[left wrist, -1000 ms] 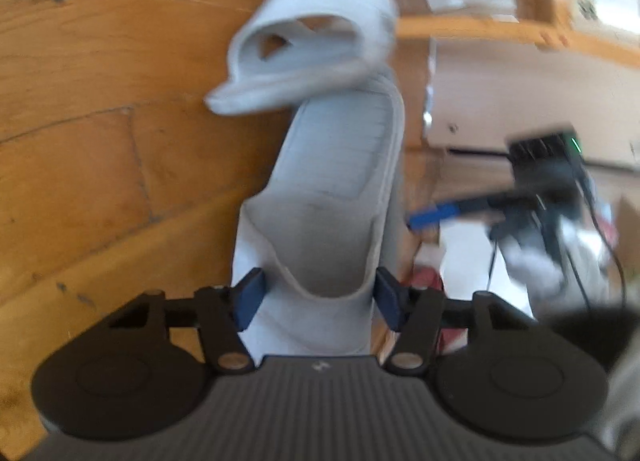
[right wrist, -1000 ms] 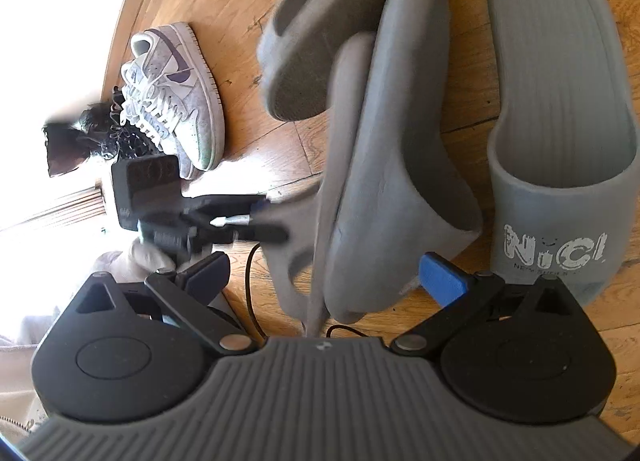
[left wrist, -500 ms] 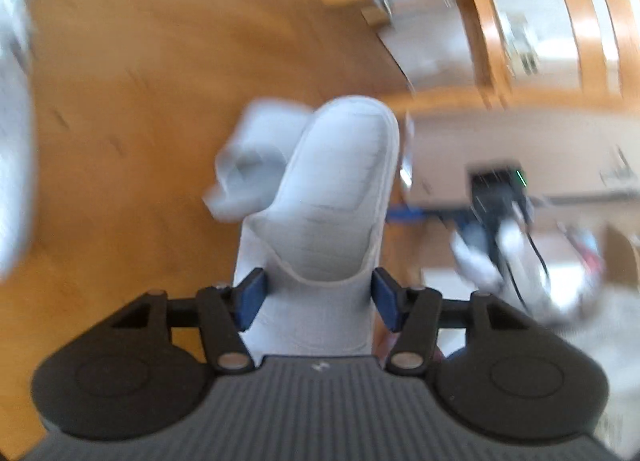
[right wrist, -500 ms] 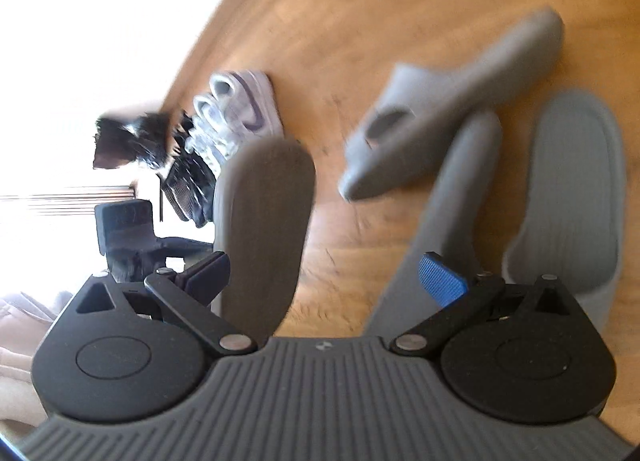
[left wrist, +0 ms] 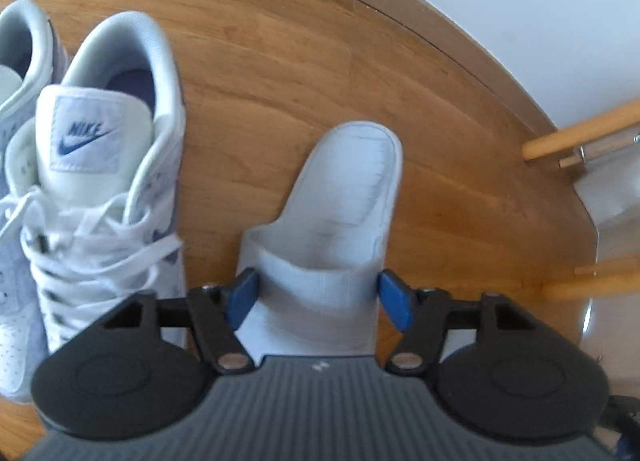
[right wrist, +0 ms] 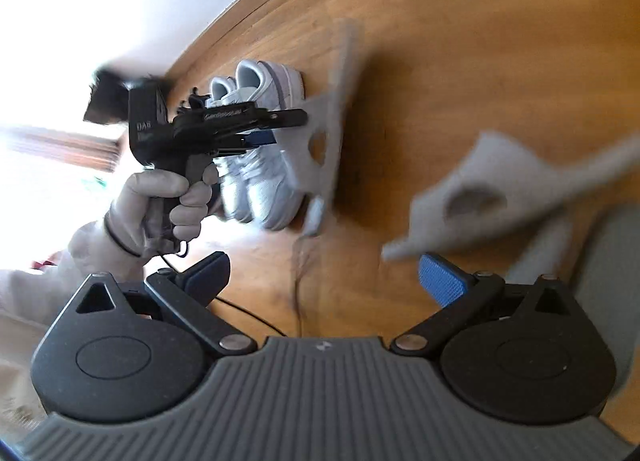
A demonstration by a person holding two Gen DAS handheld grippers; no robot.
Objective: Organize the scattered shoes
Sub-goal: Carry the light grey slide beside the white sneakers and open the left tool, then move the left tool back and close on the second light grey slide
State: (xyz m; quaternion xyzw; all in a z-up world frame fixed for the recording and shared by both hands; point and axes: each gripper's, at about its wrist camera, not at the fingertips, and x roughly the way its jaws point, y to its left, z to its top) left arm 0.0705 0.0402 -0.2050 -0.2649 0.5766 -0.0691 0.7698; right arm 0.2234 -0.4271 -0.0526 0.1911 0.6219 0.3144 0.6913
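A light grey slide (left wrist: 340, 205) lies on the wooden floor, toe toward me, just right of a pair of white Nike sneakers (left wrist: 108, 181). My left gripper (left wrist: 318, 299) straddles its strap. The jaws are opening, and the blue pads stand at the strap's sides without squeezing it. The right wrist view shows that gripper (right wrist: 288, 127) in a gloved hand (right wrist: 168, 201), with the slide (right wrist: 324, 121) blurred beside the sneakers (right wrist: 256, 165). My right gripper (right wrist: 324, 277) is open with nothing between its pads. A blurred grey slide (right wrist: 500, 197) lies beyond its right pad, and another slide (right wrist: 600, 261) is at the right edge.
Wooden furniture legs (left wrist: 580, 133) and a white wall border the floor at the right in the left wrist view. Black shoes (right wrist: 192, 101) sit behind the sneakers by the wall. A thin black cable (right wrist: 256, 317) trails across the floor near my right gripper.
The left gripper carried the light slide across to the sneakers' side, and its jaws have widened. The right gripper let go of its grey slide and drew back up.
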